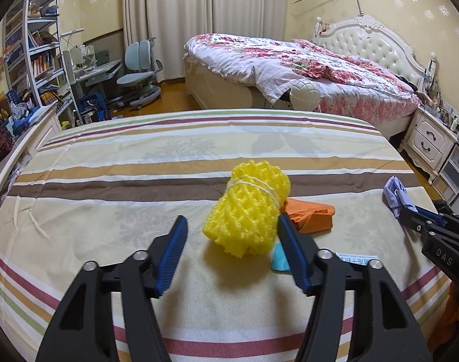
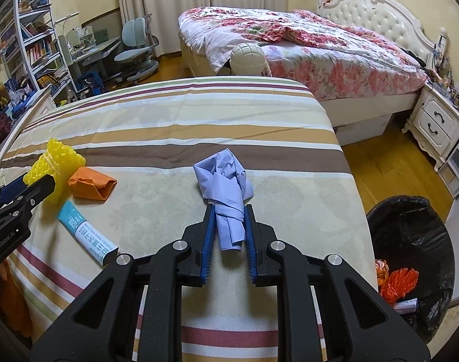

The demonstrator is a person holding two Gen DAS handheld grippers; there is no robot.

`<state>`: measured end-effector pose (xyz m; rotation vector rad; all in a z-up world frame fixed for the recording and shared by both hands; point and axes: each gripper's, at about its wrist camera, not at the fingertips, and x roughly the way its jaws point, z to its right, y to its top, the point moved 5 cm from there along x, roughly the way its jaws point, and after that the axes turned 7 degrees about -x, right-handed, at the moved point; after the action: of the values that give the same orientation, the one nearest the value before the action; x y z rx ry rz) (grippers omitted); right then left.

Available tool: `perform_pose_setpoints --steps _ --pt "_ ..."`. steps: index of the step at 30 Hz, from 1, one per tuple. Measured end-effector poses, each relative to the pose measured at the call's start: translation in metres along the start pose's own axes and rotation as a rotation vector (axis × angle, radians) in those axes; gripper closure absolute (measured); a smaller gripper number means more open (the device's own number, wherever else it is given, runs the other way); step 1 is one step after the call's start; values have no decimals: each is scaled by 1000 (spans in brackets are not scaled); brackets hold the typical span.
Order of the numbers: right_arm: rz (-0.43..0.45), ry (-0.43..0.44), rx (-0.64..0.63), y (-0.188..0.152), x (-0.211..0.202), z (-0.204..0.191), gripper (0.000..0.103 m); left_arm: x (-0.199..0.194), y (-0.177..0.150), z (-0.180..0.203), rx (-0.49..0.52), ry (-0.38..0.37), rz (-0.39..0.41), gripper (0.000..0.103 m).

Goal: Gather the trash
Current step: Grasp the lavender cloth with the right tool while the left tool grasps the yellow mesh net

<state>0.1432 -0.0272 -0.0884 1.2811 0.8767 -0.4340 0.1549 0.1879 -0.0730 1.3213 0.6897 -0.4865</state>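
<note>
Left wrist view: left tool point(image 1: 232, 218) half spread around a yellow foam net roll point(image 1: 247, 208), tied about its upper part with pale string and lying on the striped sheet point(image 1: 108, 166). Right finger just at the roll's edge, left finger clearly apart from it, so no grip. Behind the roll, touching or nearly so, an orange folded paper point(image 1: 314, 215). Just past the right finger, a corner of a blue-and-white carton point(image 1: 280, 258), flat on the sheet. Far right of that view, the other tool's black arms and a bit of pale blue.

Right wrist view: right tool point(image 2: 229, 208) narrow, pads pressed on both sides of a pale blue crumpled wad point(image 2: 225, 181), its upper half bunched out beyond the fingertips above the sheet. Roll, orange paper and carton grouped at the left side of the sheet, well apart from the wad, with the left tool's tip beside the roll.

Lower right, on the wooden floor point(image 2: 389, 166) just beside the sheet's edge, a waste bin point(image 2: 410, 220) lined with a black bag, holding an orange foam net point(image 2: 400, 280) and some paper scraps.
</note>
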Motion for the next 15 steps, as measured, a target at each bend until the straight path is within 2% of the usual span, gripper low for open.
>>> perform_pose_setpoints --steps 1,6,15 --pt "-1 1 -1 -1 0 -1 84 1 -1 0 -1 -8 -9 55" --pt "-4 1 -7 -1 0 -3 85 1 -2 1 0 -36 -15 63" --pt "18 11 -10 -5 -9 -9 86 -9 -3 -1 -3 -34 11 68"
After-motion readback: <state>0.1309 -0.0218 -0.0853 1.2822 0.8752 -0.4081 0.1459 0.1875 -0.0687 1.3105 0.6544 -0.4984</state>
